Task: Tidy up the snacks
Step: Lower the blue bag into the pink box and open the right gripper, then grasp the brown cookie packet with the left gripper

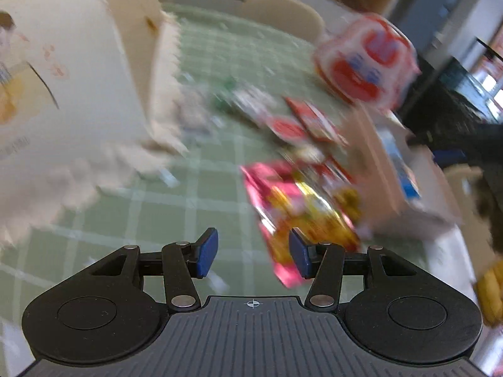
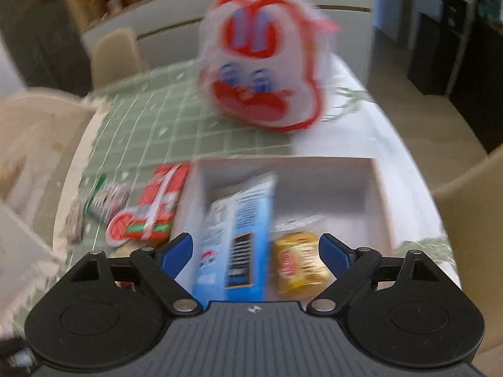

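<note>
The released left claw (image 1: 253, 253) hangs near the pink-and-yellow foil snack packet (image 1: 301, 213) on the tabletop, long axis running near-to-far, just right. The right claw (image 2: 254, 253), released, hovers over the white box (image 2: 374, 188).

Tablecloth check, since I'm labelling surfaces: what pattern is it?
Green with a pale grid, the tablecloth shows best in the left wrist view.

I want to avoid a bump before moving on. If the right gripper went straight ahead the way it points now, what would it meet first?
Probably the blue packet standing in the open box: it fills the gap ahead of the open right gripper, with a yellow snack beside it. Blur makes depth uncertain.
</note>
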